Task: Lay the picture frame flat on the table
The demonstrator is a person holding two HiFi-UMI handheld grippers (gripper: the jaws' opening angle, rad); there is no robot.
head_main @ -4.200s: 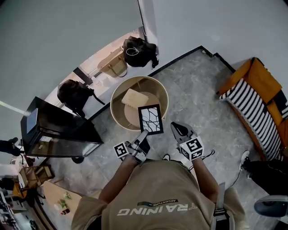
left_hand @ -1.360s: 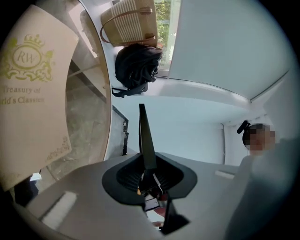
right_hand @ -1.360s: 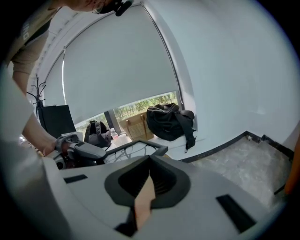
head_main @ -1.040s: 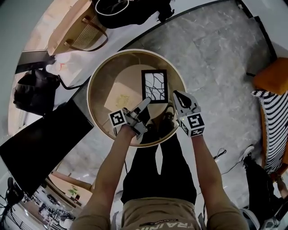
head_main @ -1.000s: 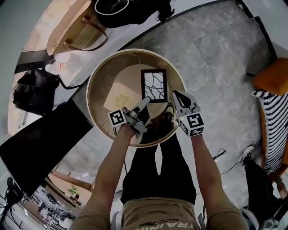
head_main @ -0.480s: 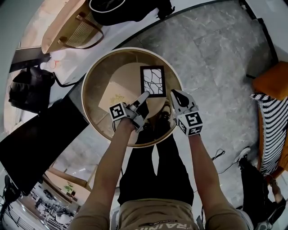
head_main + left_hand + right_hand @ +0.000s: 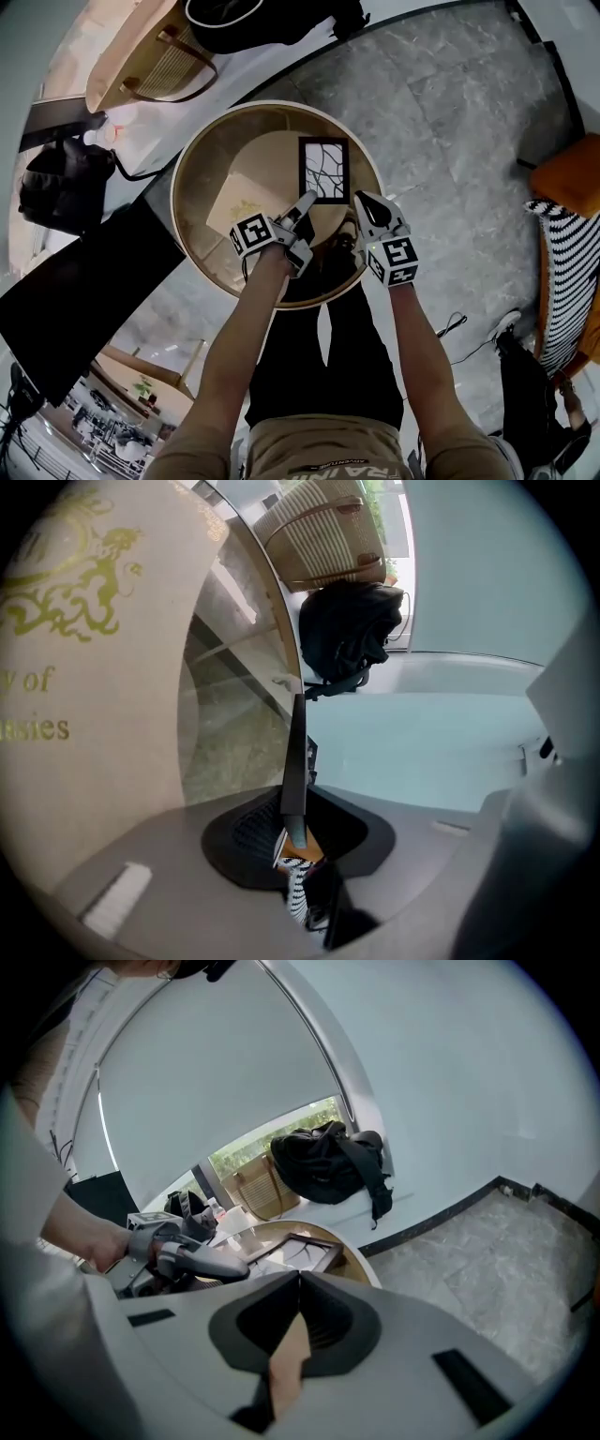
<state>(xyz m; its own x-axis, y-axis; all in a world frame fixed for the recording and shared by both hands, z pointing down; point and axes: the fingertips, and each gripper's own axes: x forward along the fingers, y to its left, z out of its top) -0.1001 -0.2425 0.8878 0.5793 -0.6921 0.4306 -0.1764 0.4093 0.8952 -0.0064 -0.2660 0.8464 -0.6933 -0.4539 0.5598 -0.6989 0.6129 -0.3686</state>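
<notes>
Black-edged, the picture frame (image 7: 323, 170) lies flat or nearly flat on the round table (image 7: 187, 159) — full contact cannot be confirmed. The left gripper (image 7: 307, 201) is clamped on its near edge, so only release appears left. The right gripper (image 7: 362, 201) hovers beside, jaws together, empty. A beige booklet (image 7: 234, 204) lies just left — no obstruction.

Lower centre: a tan short-sleeved T-shirt (image 7: 319, 452) with dark lettering, black trousers (image 7: 286, 375) above it — the left gripper (image 7: 307, 200) and right gripper (image 7: 362, 200) are pale grey, each bearing a black-and-white marker cube.
</notes>
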